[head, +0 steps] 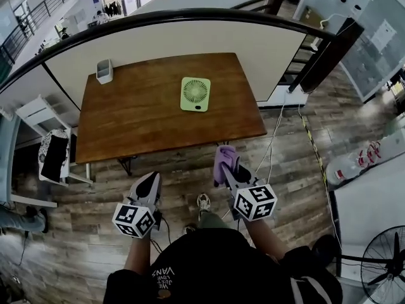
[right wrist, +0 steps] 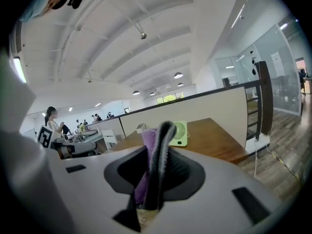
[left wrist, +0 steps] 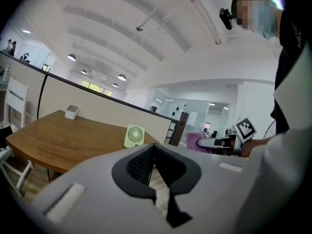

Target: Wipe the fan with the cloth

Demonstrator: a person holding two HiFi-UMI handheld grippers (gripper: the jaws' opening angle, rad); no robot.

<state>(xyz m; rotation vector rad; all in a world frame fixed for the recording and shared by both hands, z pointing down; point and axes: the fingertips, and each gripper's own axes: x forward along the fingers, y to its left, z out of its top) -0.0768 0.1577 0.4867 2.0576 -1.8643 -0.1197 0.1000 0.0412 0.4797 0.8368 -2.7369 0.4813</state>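
Left gripper [head: 148, 181]: lower left of centre in the head view, over the wooden floor and short of the table's near edge. In its own view [left wrist: 152, 156] the 2 jaws are pressed together with nothing between them.
Right gripper [head: 231, 171]: lower centre of the head view, just right of the left gripper and level with it. In its own view [right wrist: 158, 152] the jaws are clamped on the cloth.
Cloth [head: 223, 159]: purple, bunched at the right gripper's tips, just below the table's near edge in the head view. In the right gripper view [right wrist: 149, 141] it stands up between the pads, left of the dark jaw.
Fan [head: 195, 94]: small, pale green and square, on the table in the upper centre of the head view, with its grille facing the cameras. It is well apart from both grippers. It sits centre frame in the left gripper view [left wrist: 134, 136] and just right of the jaw tips in the right gripper view [right wrist: 179, 133].
Table [head: 139, 116]: brown wood, upper centre of the head view.
White container [head: 104, 71]: at the table's upper left corner, well apart from the fan.
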